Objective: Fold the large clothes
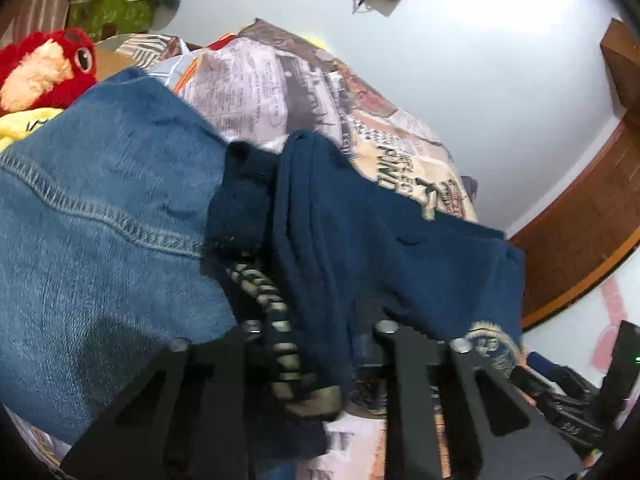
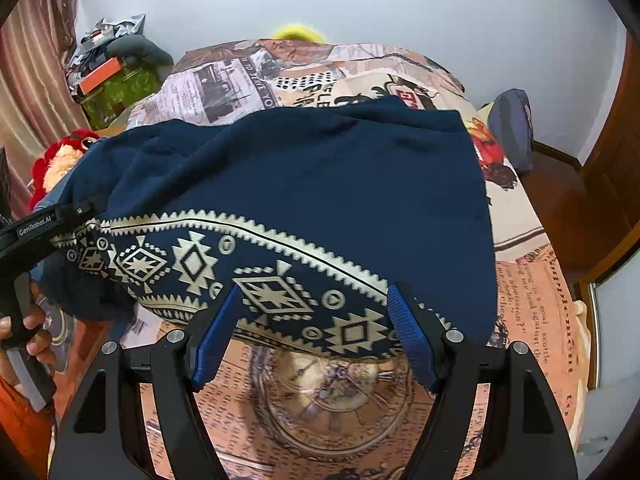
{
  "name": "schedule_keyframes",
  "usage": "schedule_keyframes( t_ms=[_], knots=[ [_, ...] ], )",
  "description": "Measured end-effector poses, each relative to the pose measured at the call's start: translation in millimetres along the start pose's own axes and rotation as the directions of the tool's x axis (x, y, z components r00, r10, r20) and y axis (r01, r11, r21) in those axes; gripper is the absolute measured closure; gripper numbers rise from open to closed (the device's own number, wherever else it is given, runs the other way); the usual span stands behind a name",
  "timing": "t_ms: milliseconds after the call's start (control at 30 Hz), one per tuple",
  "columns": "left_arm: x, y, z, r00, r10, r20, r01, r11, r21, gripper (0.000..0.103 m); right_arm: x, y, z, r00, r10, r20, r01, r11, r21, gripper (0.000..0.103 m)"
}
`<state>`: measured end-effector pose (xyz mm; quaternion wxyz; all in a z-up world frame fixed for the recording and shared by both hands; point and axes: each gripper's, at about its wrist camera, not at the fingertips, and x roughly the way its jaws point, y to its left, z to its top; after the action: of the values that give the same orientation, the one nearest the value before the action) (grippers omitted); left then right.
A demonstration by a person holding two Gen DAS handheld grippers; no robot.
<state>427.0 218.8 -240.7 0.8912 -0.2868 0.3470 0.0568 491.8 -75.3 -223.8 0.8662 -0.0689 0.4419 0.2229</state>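
1. Looking along your right gripper point(image 2: 314, 330), you find the navy garment point(image 2: 320, 184) spread on the bed point(image 2: 532, 280) directly ahead; its patterned band point(image 2: 240, 276) runs crosswise, left to right, and its near edge lies between and just beyond the blue fingers point(image 2: 216, 336).
2. Your right fingers stand wide and released, pads clear of the cloth, so this hand only needs to go forward and down to meet the hem.
3. Your left gripper point(image 1: 316, 344) is already at the garment's left end: its fingers are clenched on a bunched fold of the navy cloth and band, which rises up between them.
4. The long axis of the garment therefore lies across the bed between your two hands, the left one holding, the right one nearest the free edge.
5. Blue denim point(image 1: 100, 208) lies beside the navy cloth on the left; it probably overlaps it, though the left view is too blurred to say.
6. The left fingertips are buried in fabric, and the garment's sleeves and far edge are hard to make out.
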Motion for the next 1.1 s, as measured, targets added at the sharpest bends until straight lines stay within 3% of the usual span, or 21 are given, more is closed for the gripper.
schedule_keyframes(
  t_ms=[200,400,533,667,767,933,1100],
  knots=[
    [-54,-20,15,0.989,-0.123,0.08,0.12,0.992,0.036,0.088,-23,14,14,0.999,-0.005,0.048,0.006,1.0,-0.021,0.031],
    [-110,-35,18,0.974,-0.167,0.152,0.151,0.982,0.112,0.088,-38,40,38,0.994,0.05,0.093,-0.049,0.999,-0.015,0.031],
    [-137,-29,15,0.968,-0.157,0.193,0.133,0.982,0.131,0.088,-11,70,40,0.995,0.096,0.017,-0.095,0.994,-0.059,0.031],
    [-134,-24,10,0.978,-0.107,0.179,0.08,0.985,0.153,0.088,31,98,23,0.973,0.198,-0.12,-0.206,0.977,-0.059,0.031],
    [-122,-27,6,0.984,-0.093,0.153,0.068,0.985,0.159,0.088,55,109,11,0.957,0.218,-0.19,-0.231,0.972,-0.05,0.029],
    [-122,-61,1,0.982,-0.08,0.17,0.037,0.97,0.239,0.088,50,92,10,0.945,0.264,-0.191,-0.271,0.963,-0.01,0.03],
    [-112,-106,-3,0.985,-0.089,0.147,0.039,0.948,0.316,0.088,13,45,3,0.956,0.275,-0.103,-0.271,0.961,0.049,0.03]
  ],
)
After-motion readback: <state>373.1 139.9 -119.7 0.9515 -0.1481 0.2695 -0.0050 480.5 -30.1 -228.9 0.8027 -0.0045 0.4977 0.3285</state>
